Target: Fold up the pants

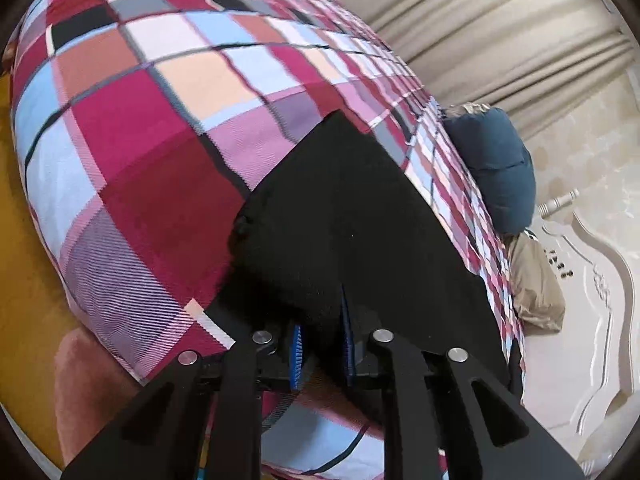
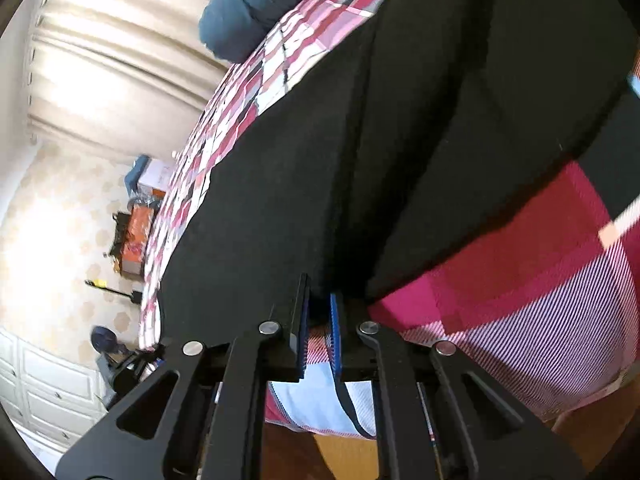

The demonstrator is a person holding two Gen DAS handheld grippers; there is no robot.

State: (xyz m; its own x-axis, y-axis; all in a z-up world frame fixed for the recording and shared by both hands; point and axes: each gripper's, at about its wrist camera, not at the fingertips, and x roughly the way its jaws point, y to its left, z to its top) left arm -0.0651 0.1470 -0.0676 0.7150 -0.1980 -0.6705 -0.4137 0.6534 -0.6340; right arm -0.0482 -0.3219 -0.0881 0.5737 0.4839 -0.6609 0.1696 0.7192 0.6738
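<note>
Plaid bedspread (image 1: 132, 152) carries the black pants (image 1: 340, 216), lying flat. Left tool (image 1: 322, 340) and right tool (image 2: 319, 326) each pinch the near edge. Judged step: grasp made; next, lift both together and fold away.

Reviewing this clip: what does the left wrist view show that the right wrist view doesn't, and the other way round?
Only the left wrist view: the left gripper shut on the edge of the black pants, and a beige cushion beyond the bed's far side.
Only the right wrist view: the right gripper shut on the pants, an orange box on the floor and white cabinet doors.
Both: the plaid bedspread under the pants, the blue pillow and the beige curtains.
</note>
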